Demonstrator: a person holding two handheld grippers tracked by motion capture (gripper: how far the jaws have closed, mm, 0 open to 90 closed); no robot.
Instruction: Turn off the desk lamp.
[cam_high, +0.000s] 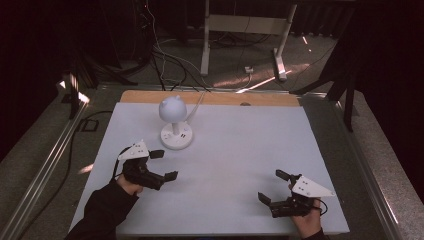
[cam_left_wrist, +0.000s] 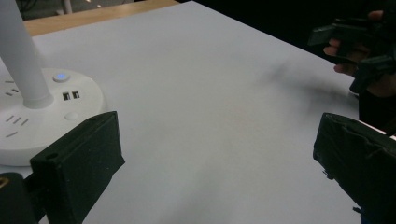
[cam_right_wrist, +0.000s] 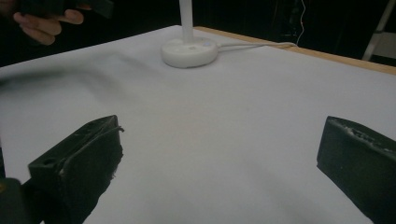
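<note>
right gripper (cam_high: 274, 187) jaws released, empty; left gripper (cam_high: 164, 164) likewise, near lamp (cam_high: 175, 122); lamp head cut off in gripper views.

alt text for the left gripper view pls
A white lamp base with a lit blue button and two USB ports sits on a white table, just beyond the open left gripper. The other hand holds its gripper at upper right.
</note>
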